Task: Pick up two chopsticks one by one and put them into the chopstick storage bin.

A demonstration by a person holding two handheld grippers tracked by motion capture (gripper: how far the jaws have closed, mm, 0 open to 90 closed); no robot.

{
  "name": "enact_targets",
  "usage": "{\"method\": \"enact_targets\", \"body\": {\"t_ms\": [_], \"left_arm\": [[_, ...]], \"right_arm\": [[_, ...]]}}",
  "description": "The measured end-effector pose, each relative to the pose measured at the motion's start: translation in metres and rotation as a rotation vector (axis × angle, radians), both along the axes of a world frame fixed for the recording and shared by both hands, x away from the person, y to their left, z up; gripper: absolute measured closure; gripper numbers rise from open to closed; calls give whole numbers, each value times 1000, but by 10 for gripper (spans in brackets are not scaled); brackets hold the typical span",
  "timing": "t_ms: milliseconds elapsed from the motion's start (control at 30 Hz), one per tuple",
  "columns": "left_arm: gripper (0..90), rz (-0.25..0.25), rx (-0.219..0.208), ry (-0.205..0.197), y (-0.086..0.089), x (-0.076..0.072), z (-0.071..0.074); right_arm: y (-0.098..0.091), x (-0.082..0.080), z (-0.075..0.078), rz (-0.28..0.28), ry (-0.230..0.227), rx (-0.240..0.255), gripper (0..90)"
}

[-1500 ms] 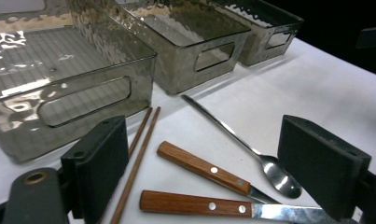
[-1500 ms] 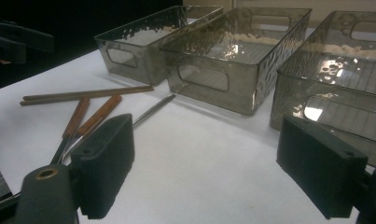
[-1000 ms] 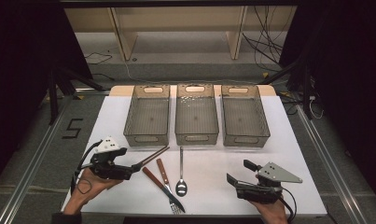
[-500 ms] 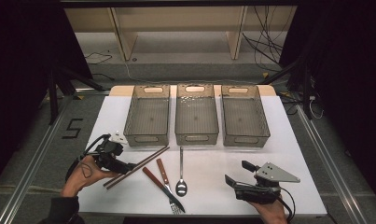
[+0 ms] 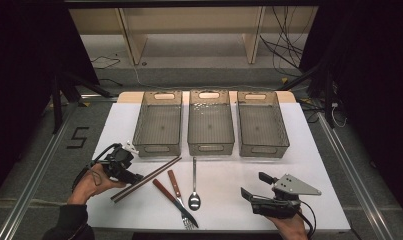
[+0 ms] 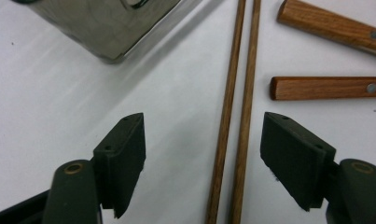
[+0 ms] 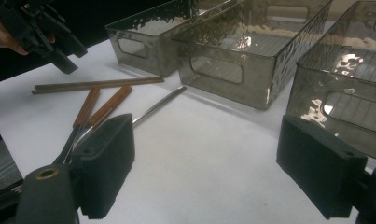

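1. Chopsticks lie as a pair, side by side on the white worktop, slanting from near the front-left corner toward the leftmost of three clear bins that stand in a row along the far edge; I judge the cutlery is laid out in front for sorting into them.
2. Just to their right I see a wooden-handled knife, a fork and a spoon.
3. My left gripper sits low over the chopsticks. Its jaws have just been closing but are still fairly wide; both sticks run between them and neither pad touches the wood yet.
4. My right gripper rests near the front-right corner, jaws wide, holding nothing, presumably waiting its turn.
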State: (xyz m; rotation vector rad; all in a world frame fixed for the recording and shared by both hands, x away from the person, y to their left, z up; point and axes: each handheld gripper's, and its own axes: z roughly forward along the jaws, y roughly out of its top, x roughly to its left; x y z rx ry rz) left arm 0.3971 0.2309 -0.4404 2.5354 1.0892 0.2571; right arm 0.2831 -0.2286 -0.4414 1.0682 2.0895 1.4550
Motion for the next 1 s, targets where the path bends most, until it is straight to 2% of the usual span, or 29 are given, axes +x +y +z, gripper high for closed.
{"method": "enact_targets", "body": {"t_ms": [100,400,700,833,1000], "left_arm": [[354,-6,-1,21,0,0,-3],[468,-22,39,77,-4,2,-13],[594,-40,45,109,-4,5,-18],[623,-56,43,123,-5,6,-20],[669,-77,68,130,-10,7,-24]], "right_arm": [[1,0,1,4,-3,-8,199],[1,0,1,5,-7,-12,201],[1,1,0,5,-3,-13,204],[1,1,0,8,-3,-12,205],[2,1,0,9,2,-13,206]]}}
